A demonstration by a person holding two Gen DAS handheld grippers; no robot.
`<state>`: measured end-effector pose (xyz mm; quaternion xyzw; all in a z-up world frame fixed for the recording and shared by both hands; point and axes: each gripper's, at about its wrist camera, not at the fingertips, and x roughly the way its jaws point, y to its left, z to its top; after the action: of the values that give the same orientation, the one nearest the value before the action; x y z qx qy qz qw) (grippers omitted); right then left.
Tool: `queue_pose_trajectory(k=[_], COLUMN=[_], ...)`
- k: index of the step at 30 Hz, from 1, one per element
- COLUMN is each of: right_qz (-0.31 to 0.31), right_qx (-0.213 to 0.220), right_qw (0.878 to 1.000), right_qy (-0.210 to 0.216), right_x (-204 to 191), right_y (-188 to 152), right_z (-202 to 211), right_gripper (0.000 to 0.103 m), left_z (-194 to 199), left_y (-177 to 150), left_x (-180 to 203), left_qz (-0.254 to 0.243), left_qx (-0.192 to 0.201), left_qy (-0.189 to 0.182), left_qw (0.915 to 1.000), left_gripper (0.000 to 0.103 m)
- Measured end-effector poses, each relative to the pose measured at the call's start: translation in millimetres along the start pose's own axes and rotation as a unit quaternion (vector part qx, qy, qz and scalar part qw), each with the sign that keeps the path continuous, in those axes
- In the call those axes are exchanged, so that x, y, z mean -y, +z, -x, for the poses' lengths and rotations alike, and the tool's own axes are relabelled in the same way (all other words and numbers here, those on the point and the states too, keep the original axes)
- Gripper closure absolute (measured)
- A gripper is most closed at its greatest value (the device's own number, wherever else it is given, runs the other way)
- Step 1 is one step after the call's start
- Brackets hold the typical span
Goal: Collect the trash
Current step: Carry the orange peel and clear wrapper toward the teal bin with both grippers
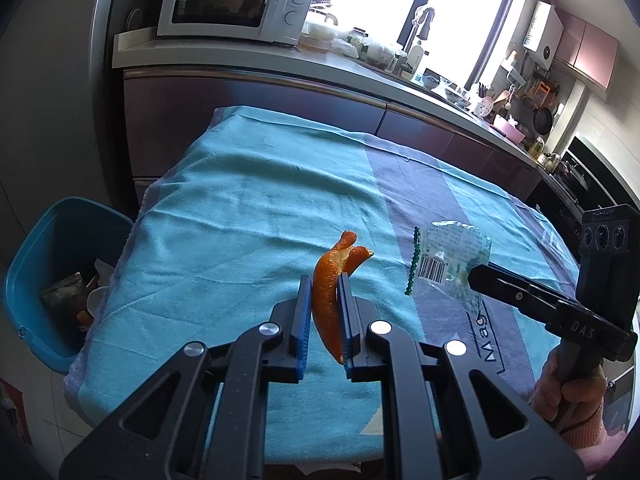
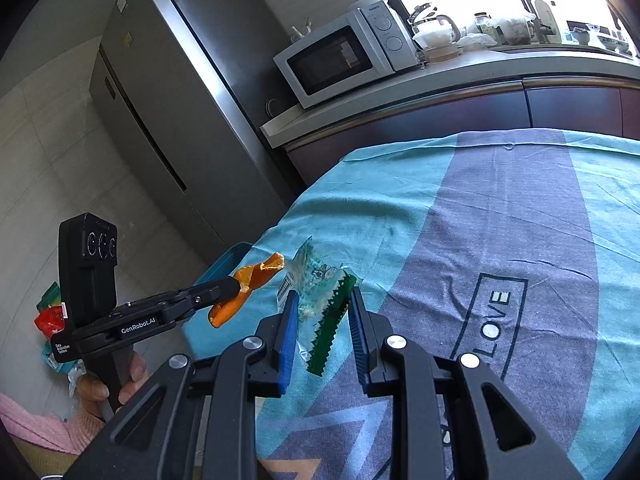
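Beside the fridge point(image 2: 160, 92), a microwave point(image 1: 236, 0) sits on the counter. Nearer than the fridge stands a table under a teal cloth point(image 1: 240, 208); a blue bin point(image 1: 52, 248) holding trash stands at the cloth's left edge. Above the cloth, the left gripper point(image 1: 325, 286) has its fingers clamped on an orange peel point(image 1: 332, 280), held clear of the cloth. Right of the peel, the right gripper point(image 2: 324, 300) has its fingers closed on a clear wrapper point(image 2: 320, 280) with a green serrated edge.
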<state>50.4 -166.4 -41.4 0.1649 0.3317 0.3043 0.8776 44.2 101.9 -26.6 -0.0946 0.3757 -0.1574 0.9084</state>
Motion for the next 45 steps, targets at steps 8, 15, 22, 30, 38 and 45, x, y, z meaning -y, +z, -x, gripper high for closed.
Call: queue_pose_trajectory(k=[8, 15, 22, 30, 38, 45], right_qz=[0.006, 0.011, 0.016, 0.021, 0.025, 0.030], right_qx=[-0.006, -0.011, -0.016, -0.023, -0.028, -0.032], right_qw=[1.000, 1.000, 1.000, 0.999, 0.999, 0.998], right_qy=[0.005, 0.013, 0.019, 0.026, 0.032, 0.037], right_x=[-6.7, -12.8, -17.2, -23.0, -26.7, -31.9], right_y=[1.3, 2.3, 2.2, 1.5, 1.6, 2.6], right_z=[-8.4, -15.6, -21.0, -27.0, -35.0, -42.5], right_gripper=[0.080, 0.080, 0.080, 0.080, 0.080, 0.080], left_z=[5.3, 11.4, 17.3, 22.2, 26.9, 31.6], left_y=[-0.7, 0.3, -0.3, -0.6, -0.2, 0.1], left_x=[-8.5, -18.0, -28.7, -35.2, -42.4, -51.3], left_qz=[0.007, 0.015, 0.025, 0.031, 0.037, 0.044], left_qx=[0.004, 0.010, 0.014, 0.018, 0.023, 0.027], left_qy=[0.007, 0.015, 0.022, 0.025, 0.031, 0.038], left_qw=[0.9999, 0.9997, 0.9993, 0.9990, 0.9986, 0.9980], left_gripper=[0.090, 0.090, 0.090, 0.090, 0.090, 0.090])
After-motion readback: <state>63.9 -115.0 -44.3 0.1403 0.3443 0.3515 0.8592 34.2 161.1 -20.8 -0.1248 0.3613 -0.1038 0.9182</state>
